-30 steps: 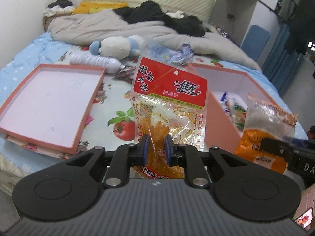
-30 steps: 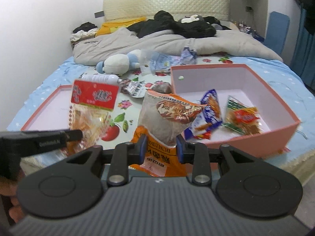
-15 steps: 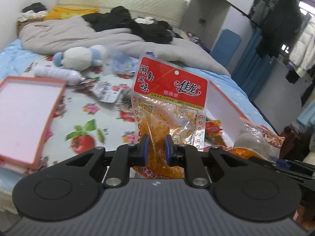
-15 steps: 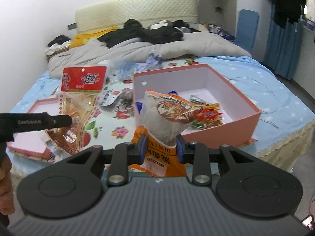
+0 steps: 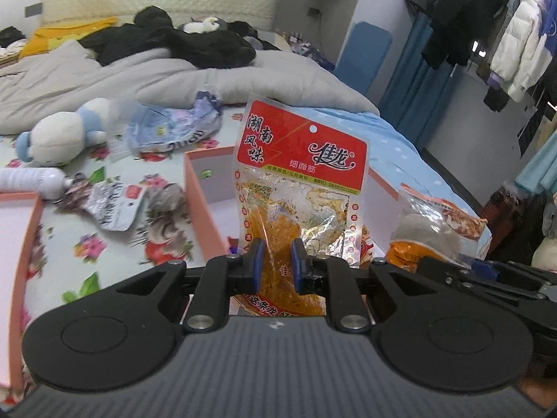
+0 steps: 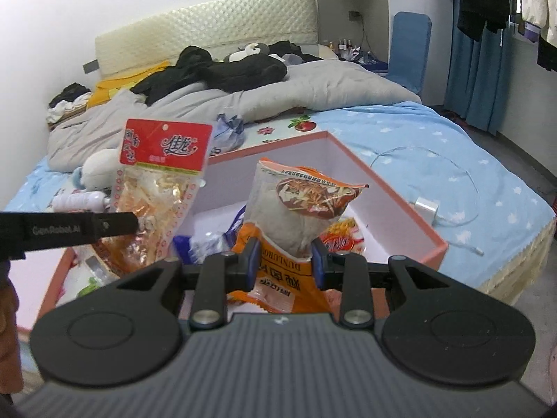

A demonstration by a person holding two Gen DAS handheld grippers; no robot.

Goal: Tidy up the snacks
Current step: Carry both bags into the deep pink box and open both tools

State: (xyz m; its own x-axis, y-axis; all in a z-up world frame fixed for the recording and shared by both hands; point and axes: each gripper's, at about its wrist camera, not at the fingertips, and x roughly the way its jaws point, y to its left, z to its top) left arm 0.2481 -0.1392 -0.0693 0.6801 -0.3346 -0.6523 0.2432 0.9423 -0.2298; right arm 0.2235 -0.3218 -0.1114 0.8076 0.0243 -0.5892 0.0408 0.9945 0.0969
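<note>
My left gripper (image 5: 277, 264) is shut on a clear snack packet with a red header (image 5: 301, 181), held upright in front of the pink box (image 5: 198, 195). My right gripper (image 6: 284, 264) is shut on an orange and grey snack bag (image 6: 299, 209), held over the near part of the pink box (image 6: 393, 195). The red-header packet (image 6: 160, 174) and the left gripper's black finger (image 6: 80, 228) show at left in the right wrist view. The orange bag (image 5: 431, 230) shows at right in the left wrist view. Several snack packs lie inside the box, partly hidden.
The box lid (image 5: 17, 244) lies at left on the flowered sheet. A plush toy (image 5: 59, 136), a white bottle (image 5: 31, 181) and loose wrappers (image 5: 111, 205) sit behind it. A grey quilt (image 6: 278, 90) and dark clothes cover the far bed. A white charger (image 6: 426, 205) lies right of the box.
Both grippers have swung right with their packets, bringing the pink box closer and more central. The lid has slid toward the left edge of the left wrist view. Both grips are unchanged.
</note>
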